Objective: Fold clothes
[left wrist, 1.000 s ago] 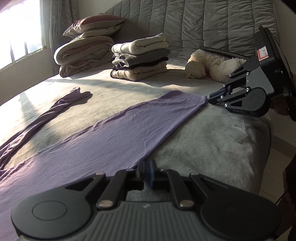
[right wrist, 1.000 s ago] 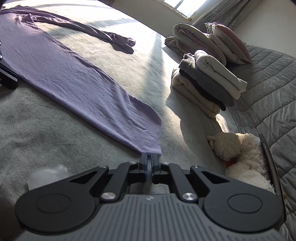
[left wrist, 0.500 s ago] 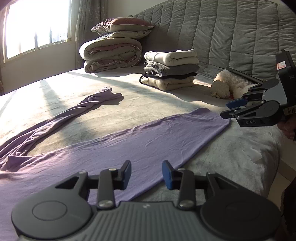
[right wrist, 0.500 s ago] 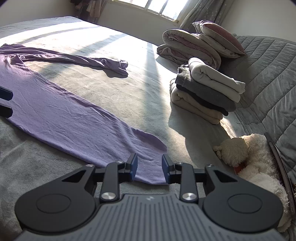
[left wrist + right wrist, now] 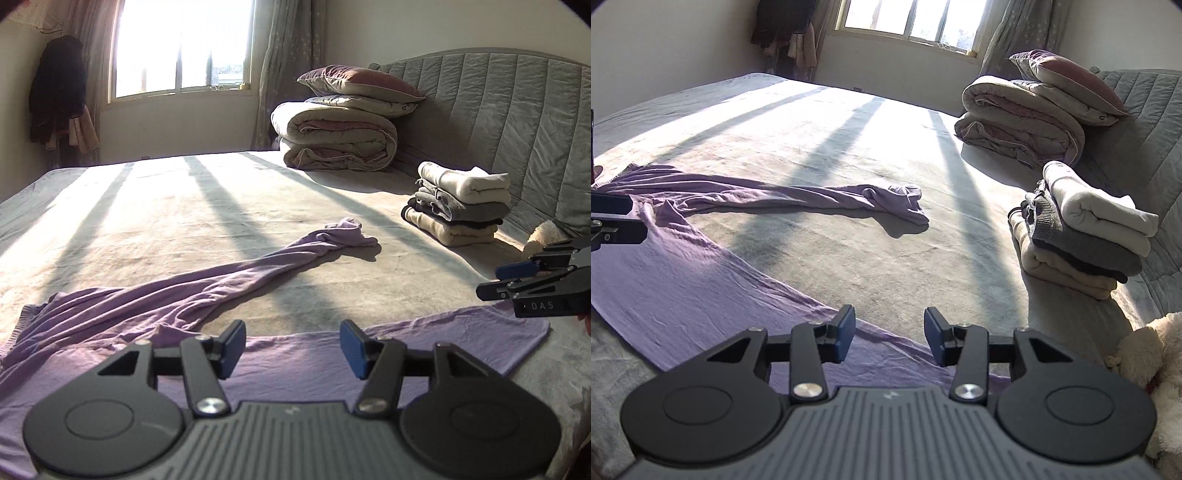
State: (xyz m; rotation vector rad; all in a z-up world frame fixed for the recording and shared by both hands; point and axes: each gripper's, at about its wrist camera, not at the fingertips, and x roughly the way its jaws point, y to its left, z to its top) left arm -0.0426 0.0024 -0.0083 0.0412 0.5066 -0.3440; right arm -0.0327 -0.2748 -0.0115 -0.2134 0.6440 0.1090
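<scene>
A purple garment (image 5: 295, 365) lies on the grey bed, one leg flat along the near edge, the other leg (image 5: 258, 269) stretched and bunched toward the middle. It also shows in the right wrist view (image 5: 687, 291). My left gripper (image 5: 291, 347) is open and empty, raised above the flat leg. My right gripper (image 5: 889, 334) is open and empty above the leg's end; it also shows at the right in the left wrist view (image 5: 517, 280).
A stack of folded clothes (image 5: 458, 206) sits near the headboard (image 5: 517, 122), with a rolled duvet and pillows (image 5: 336, 133) behind. A plush toy (image 5: 1152, 354) lies at the right edge. The bed surface (image 5: 166, 206) is sunlit.
Both grippers let go of the garment's near edge, opened wide and lifted up and back. The flat leg stays lying on the bed.
</scene>
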